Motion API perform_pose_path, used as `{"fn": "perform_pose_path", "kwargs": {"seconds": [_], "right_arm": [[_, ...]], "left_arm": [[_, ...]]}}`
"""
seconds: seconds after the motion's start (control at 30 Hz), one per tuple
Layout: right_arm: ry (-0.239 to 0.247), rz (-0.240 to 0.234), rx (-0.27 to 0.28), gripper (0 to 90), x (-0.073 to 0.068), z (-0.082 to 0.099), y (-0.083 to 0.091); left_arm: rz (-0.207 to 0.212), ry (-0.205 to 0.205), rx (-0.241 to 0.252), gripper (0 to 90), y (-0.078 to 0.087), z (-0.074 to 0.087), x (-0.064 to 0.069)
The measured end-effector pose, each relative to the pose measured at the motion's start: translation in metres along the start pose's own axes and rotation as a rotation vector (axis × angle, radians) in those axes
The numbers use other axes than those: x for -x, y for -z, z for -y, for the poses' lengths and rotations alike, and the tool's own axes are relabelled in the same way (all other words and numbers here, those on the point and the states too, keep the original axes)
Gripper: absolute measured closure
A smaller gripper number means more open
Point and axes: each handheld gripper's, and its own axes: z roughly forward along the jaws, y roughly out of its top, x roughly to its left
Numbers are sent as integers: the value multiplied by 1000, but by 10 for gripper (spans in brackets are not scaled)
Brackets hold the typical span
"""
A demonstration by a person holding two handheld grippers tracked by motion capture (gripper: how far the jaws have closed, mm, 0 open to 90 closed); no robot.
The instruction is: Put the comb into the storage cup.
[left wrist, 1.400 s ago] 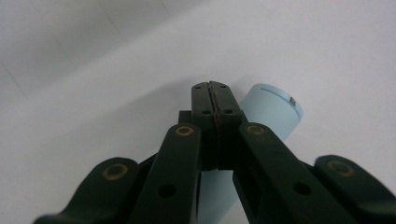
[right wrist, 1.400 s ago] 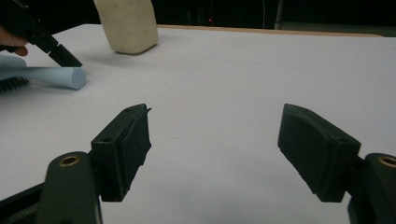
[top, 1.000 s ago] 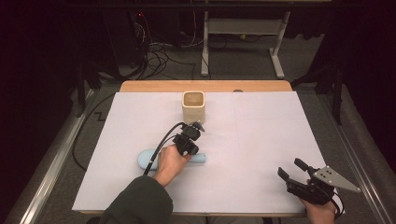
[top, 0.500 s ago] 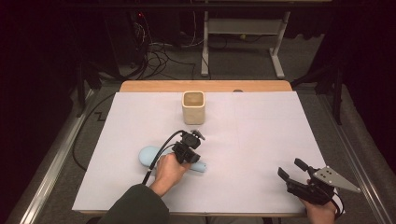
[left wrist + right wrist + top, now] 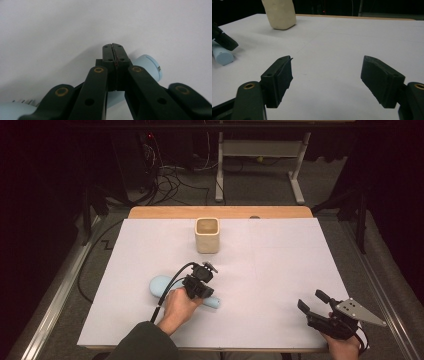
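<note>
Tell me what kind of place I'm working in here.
Probably a lab recording bench: a white-covered table, loose cables on the floor behind it, and a metal stand in a dark room.

a cream square cup (image 5: 207, 235) stands upright on the white sheet (image 5: 280, 270) covering the table, whose wooden far edge (image 5: 220, 212) shows, with tangled cables (image 5: 170, 175) on the floor beyond.

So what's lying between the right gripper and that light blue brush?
Nothing: in the high view, bare white table cover runs from the right gripper to the light blue brush.
</note>
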Motion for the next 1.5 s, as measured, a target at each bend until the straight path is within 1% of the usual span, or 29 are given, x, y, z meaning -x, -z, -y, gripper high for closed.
{"fn": "perform_pose_path", "kwargs": {"seconds": [0.2, 0.33, 0.57, 0.83, 1.07, 1.5], "right_arm": [[0, 0, 0, 257, 0, 0, 0], [0, 0, 0, 257, 0, 0, 0], [1, 0, 0, 257, 0, 0, 0], [0, 1, 0, 257, 0, 0, 0], [0, 1, 0, 257, 0, 0, 0], [2, 1, -1, 257, 0, 0, 0]], "left_arm": [[4, -11, 2, 895, 1, 5, 2], [-1, -20, 7, 895, 3, 11, 4], [8, -14, 18, 895, 6, 20, 4], [23, -11, 23, 895, 7, 26, 5], [22, -19, 24, 895, 9, 31, 7], [27, -7, 49, 895, 14, 45, 7]]}}
